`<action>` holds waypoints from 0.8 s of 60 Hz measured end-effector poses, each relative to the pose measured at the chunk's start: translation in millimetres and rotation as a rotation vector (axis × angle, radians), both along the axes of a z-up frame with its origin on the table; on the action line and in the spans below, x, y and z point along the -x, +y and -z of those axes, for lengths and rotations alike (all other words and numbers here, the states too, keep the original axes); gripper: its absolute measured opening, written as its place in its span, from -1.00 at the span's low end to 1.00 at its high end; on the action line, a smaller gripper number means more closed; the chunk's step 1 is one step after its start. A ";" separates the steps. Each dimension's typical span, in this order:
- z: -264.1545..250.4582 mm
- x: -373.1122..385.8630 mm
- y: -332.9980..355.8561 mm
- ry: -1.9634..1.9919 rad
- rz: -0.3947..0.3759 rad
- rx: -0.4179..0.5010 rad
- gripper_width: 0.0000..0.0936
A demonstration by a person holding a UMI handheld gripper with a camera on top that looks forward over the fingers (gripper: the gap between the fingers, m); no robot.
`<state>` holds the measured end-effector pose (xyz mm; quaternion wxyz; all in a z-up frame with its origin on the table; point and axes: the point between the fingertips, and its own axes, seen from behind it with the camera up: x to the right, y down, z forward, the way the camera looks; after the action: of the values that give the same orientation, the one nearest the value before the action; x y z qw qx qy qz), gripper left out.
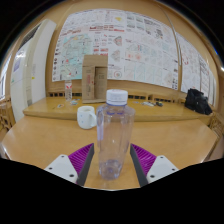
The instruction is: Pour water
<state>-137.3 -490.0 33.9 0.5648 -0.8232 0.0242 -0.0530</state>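
Observation:
A clear plastic bottle (pixel 114 135) with a white cap stands upright between my gripper's fingers. My gripper (pixel 114 160) is shut on the bottle: the purple pads (pixel 82 158) press on its lower sides, left and right. The bottle's base is low over the wooden table (pixel 40 140); I cannot tell whether it rests on it. A white mug (pixel 87 117) stands on the table beyond the fingers, a little left of the bottle.
A second wooden table (pixel 150 108) lies behind. On it are a brown cardboard box (pixel 95 75), a small clear glass (pixel 68 92) and a black bag (pixel 197 100) at the right. Posters (pixel 120 40) cover the back wall.

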 end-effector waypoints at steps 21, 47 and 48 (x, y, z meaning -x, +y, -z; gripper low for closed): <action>-7.5 -18.8 26.4 -0.066 0.039 -0.055 -0.40; -211.5 -156.8 102.2 -0.816 0.222 -0.111 -0.40; -220.5 -162.4 113.2 -0.863 0.215 -0.126 -0.40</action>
<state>25.1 -376.7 254.3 0.5633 -0.6827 -0.1250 -0.4482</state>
